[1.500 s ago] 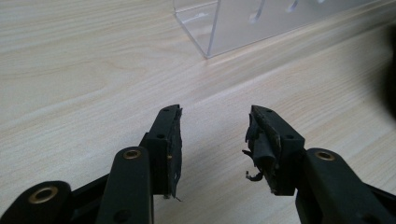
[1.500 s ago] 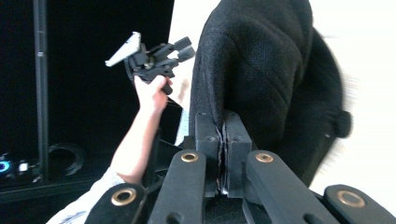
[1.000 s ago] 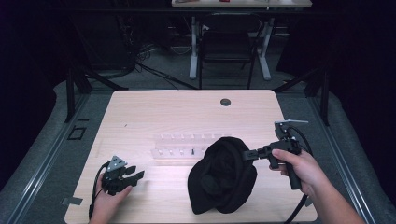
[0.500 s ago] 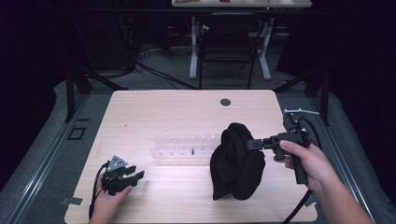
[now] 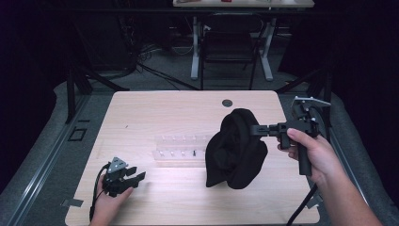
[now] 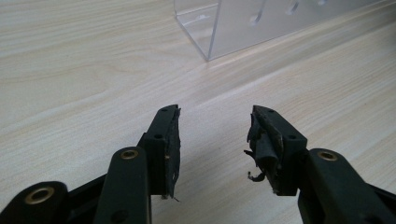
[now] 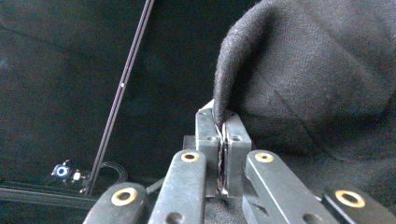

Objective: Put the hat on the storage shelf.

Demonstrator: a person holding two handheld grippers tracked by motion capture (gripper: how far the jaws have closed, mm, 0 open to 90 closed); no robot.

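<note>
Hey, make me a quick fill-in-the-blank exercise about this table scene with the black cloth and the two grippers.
1. The right gripper pinches the edge of a ____ cloth.
2. The left gripper rests on the table with its fingers ____.
3. Between the grippers stands a clear ____ rack.

Missing words: black; open; plastic

In the high view the wooden table (image 5: 188, 117) is evenly lit from above while the room around it sinks into near black, and the frame is soft and slightly grainy. The left gripper view is bright and sharp on the wood, with mild glare on the clear rack (image 6: 261, 23). In the right gripper view the black cloth (image 7: 317, 79) shows crisp weave against a dark, blurred background.
</note>
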